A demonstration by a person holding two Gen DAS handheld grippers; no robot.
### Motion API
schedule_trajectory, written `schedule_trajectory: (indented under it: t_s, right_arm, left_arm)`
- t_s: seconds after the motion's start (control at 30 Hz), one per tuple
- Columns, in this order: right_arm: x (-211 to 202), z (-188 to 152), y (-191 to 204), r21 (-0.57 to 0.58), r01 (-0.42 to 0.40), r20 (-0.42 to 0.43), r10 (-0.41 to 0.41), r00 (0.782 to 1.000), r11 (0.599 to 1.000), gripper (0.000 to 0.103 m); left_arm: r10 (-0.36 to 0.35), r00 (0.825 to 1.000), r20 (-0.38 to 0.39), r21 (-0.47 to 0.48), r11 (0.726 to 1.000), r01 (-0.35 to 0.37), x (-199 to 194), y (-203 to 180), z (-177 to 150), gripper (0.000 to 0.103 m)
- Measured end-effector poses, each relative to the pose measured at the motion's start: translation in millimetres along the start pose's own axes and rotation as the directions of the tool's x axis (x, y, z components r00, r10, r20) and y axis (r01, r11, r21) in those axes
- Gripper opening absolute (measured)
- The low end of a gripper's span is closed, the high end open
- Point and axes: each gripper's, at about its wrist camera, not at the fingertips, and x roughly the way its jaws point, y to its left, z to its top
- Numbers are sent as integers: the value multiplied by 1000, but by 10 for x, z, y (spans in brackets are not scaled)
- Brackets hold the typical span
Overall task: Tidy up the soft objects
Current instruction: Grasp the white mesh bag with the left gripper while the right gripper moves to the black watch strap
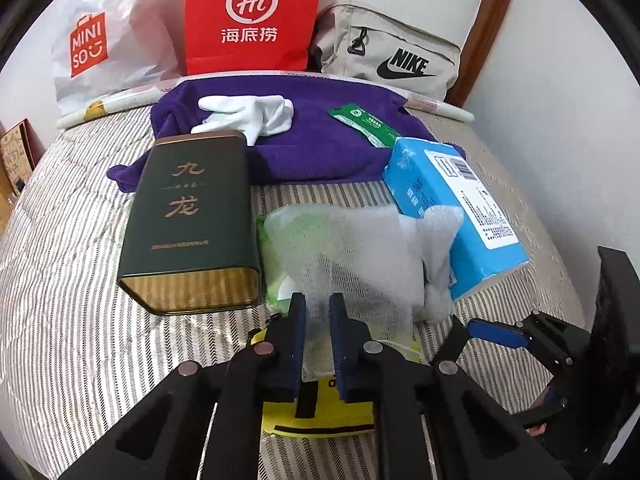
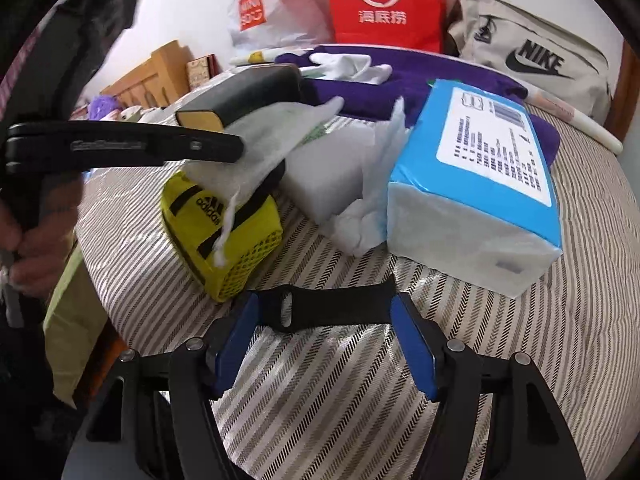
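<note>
My left gripper (image 1: 318, 308) is shut on a white mesh foam sleeve (image 1: 352, 248), holding it over a yellow Adidas pouch (image 1: 320, 412); in the right wrist view it (image 2: 236, 148) holds the sleeve (image 2: 264, 148) above the pouch (image 2: 220, 236). My right gripper (image 2: 324, 312) is open, its jaws either side of a black strap (image 2: 336, 308) on the striped bed. A blue tissue pack (image 1: 452, 208) (image 2: 480, 184), a purple towel (image 1: 288, 148) and white gloves (image 1: 248, 116) lie beyond.
A dark green tin (image 1: 192, 224) lies left of the sleeve. A green wipes packet (image 1: 364, 124) sits on the towel. A red paper bag (image 1: 252, 16), a Miniso bag (image 1: 100, 44) and a Nike bag (image 1: 392, 56) stand at the back. The striped bedcover (image 1: 72, 280) spreads left.
</note>
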Motion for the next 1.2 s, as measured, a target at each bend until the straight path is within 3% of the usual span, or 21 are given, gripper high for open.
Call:
schedule_trajectory:
  t_s: [0.23,0.43,0.7,0.77,0.97,1.2]
  right_arm:
    - [119,117,-67,108,90,-4,-90,996,990,68]
    - [154,73,110,-6,202,-10,-202,979,979,68]
    - [-98,-55,-226,58,267,-73,-263,962,962,67]
    - [-145,-91,-280,89,269,-81,-262,962,959,67]
    - [-166,-124,-263,232,122,-63,-111,992,965,67]
    - [-9,-96,104,177,192,-64,-183,981,965,73]
  left_arm:
    - [-16,1000,23,-12,1000,17,-73,34,-25,12]
    - [-35,997,64,-27,999,37,-223,121,-68,8]
    - [-55,990,132,-63,996,64,-443,284,-50,6]
    - [-55,987,149,-64,996,65,-498,309,-32,6]
    - [-52,985,166,-57,996,62,-568,321,11,6]
    - [-75,981,178,-55,995,87,-592,326,65,6]
